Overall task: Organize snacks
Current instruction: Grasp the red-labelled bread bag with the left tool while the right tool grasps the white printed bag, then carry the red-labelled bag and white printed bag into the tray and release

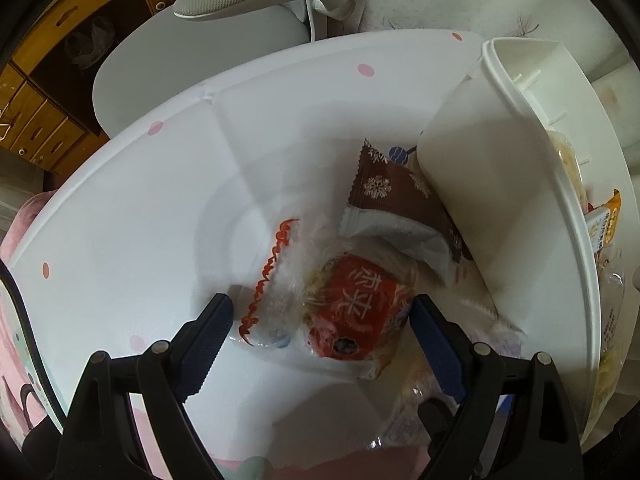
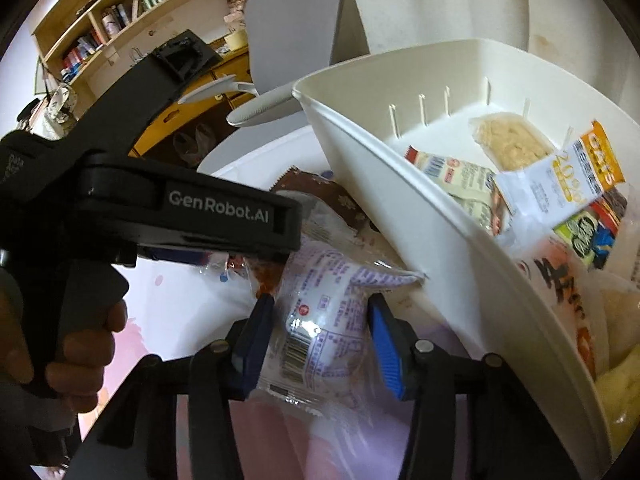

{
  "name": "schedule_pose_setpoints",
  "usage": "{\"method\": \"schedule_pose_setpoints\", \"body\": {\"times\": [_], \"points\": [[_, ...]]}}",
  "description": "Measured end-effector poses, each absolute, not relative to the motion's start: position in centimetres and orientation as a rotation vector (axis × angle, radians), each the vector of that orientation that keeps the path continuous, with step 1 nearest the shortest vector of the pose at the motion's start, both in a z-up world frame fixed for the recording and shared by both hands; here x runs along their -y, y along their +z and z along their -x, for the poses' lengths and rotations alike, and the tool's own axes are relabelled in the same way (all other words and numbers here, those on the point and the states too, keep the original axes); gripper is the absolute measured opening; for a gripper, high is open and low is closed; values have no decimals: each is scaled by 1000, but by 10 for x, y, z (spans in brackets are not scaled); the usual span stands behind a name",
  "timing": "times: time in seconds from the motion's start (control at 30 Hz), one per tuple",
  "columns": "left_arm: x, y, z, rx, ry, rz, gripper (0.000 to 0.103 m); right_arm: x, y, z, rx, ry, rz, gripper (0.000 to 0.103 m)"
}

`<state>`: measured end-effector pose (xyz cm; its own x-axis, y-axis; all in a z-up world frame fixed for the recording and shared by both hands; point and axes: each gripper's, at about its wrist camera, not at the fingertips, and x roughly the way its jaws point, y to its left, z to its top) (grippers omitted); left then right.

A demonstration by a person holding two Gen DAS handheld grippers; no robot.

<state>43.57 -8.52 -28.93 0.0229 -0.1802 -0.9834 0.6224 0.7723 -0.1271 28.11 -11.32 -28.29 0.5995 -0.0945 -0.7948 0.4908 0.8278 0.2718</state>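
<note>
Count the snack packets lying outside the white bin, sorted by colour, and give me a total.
Brown packet: 1
Red packet: 1
Grey-white packet: 1
White packet with purple print: 1
Total: 4, as far as the two views show

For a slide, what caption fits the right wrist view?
Blue-padded right gripper closes its fingers around a white purple-printed snack packet beside the cream plastic bin of snacks.
</note>
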Motion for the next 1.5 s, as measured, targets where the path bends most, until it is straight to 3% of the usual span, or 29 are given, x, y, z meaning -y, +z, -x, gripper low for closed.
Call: {"method": "schedule_pose_setpoints", "body": {"times": [0.13,0.3,0.6,1.0,1.5], "points": [[85,-289,-429,-1397,-645,-382,88,116,-283,-274,-892,-353,-532,47],[82,-285,-424,-1361,-653,-355,75,116,-281,-267,-918,-345,-548,46],[75,-278,-421,-1311,-647,-265,63,112,-279,-251,-953,-338,-554,45],[58,-267,-405,-1277,-637,-229,60,111,-269,-233,-954,-338,-544,44],[32,-209,-383,-1224,-595,-163,60,102,-217,-204,-835,-289,-502,44]]}}
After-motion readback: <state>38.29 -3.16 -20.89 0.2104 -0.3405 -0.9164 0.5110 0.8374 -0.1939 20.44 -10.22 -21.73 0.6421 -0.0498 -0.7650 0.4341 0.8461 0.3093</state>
